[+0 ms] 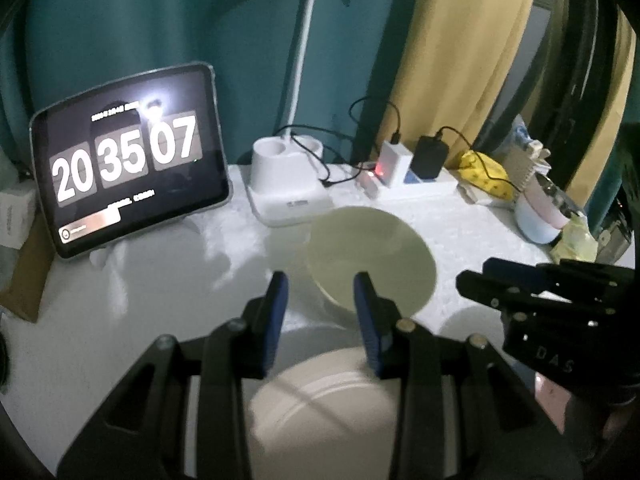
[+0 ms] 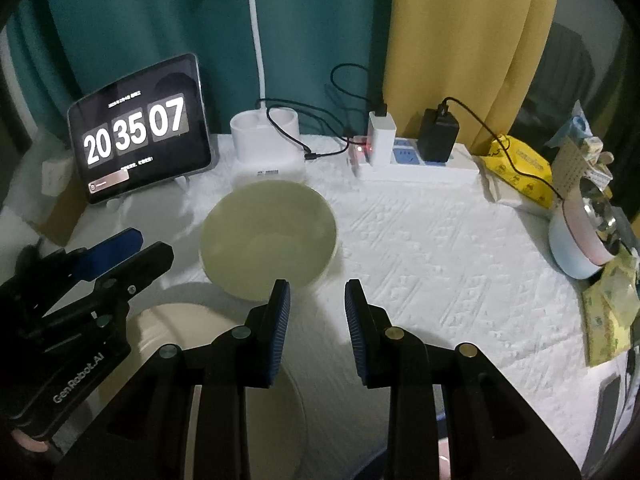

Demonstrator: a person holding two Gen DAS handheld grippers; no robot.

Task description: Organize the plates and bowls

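Pale green and shallow-walled, the bowl (image 2: 268, 236) sits on the white cloth of the table (image 2: 440, 264) at mid depth, a little left of centre, just in front of the white lamp base (image 2: 266, 148). Nearer than it, close to the front edge, lies a cream plate (image 1: 324, 404), apart from the bowl with a strip of cloth between them.

From the left gripper (image 1: 322, 312) the plate lies directly below and slightly nearer, showing between its two arms, while the bowl is ahead and a touch to the right, its near rim behind the right fingertip. That gripper's jaws stand parted at a middling gap with nothing between them. Being round, neither dish has a long axis to line up with; only the rim matters.

The right gripper (image 2: 318, 316) hangs over bare cloth to the right of the plate, its jaws likewise apart and empty. The bowl is ahead and to its left, the plate below and to its left.

My judgement is that the left gripper is the nearer one to both dishes, so a rim grasp from that side is the likelier next move, with the bowl probably to be set on or beside the plate.

Farther out: a tablet (image 2: 140, 128) showing a clock at far left, a power strip (image 2: 416, 164) with chargers at the far edge, a yellow packet (image 2: 520, 168) and a pale blue pot (image 2: 576, 240) at right.
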